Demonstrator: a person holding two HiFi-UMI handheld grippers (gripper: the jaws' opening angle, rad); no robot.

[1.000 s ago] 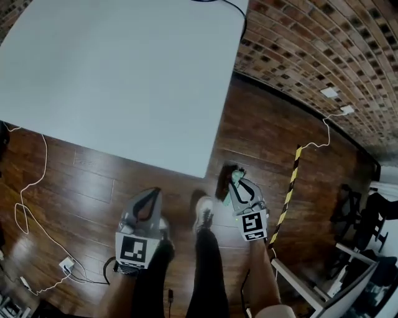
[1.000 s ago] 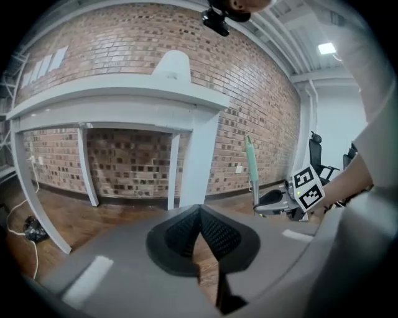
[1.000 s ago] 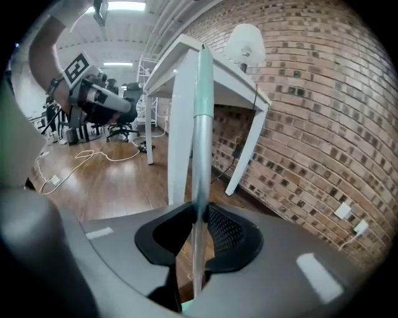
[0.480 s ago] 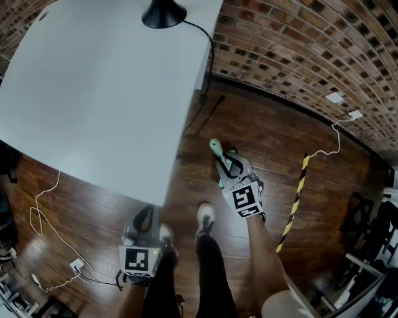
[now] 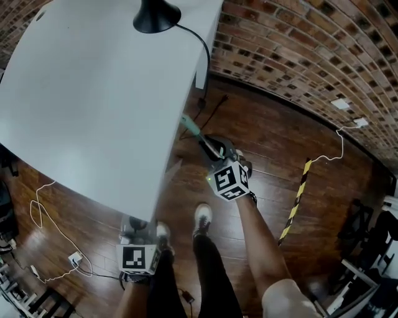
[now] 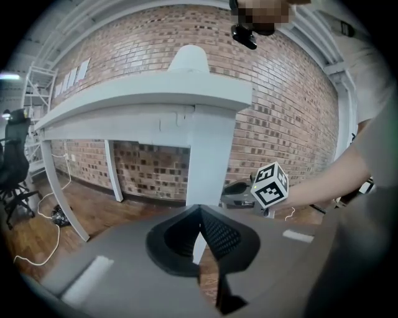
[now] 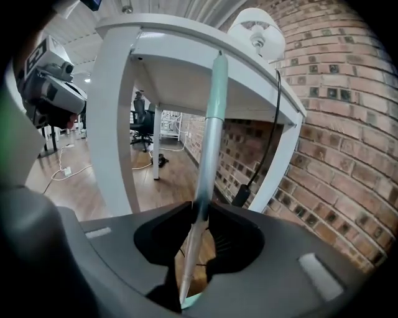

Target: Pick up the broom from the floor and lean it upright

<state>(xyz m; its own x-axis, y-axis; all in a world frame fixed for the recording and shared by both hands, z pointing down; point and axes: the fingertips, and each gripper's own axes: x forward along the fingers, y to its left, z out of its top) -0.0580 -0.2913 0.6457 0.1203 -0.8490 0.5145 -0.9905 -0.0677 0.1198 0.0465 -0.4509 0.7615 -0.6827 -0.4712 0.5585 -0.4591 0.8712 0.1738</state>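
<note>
The broom's pale mint and white handle (image 7: 211, 124) runs up between my right gripper's (image 7: 200, 208) pads, and its top reaches the underside of the white table (image 7: 186, 37). The pads press on the handle, and the jaws are opening. In the head view the right gripper (image 5: 211, 146) is by the table's (image 5: 93, 93) near corner, with the handle's tip (image 5: 191, 127) sticking out towards the table edge. The broom's head is hidden. My left gripper (image 5: 138, 227) hangs low by the person's leg. In its own view the left gripper (image 6: 200, 211) is shut on nothing.
A black lamp base (image 5: 157, 15) stands on the table, and its cable (image 5: 205, 56) drops to the floor by the brick wall (image 5: 298, 49). White table legs (image 7: 118, 124) stand close ahead. Yellow-black tape (image 5: 297, 199) and white cables (image 5: 43, 211) lie on the wooden floor.
My right gripper has carried the broom handle up and to the left in the head view, up to the table's corner. The left gripper has shifted slightly and stays shut.
</note>
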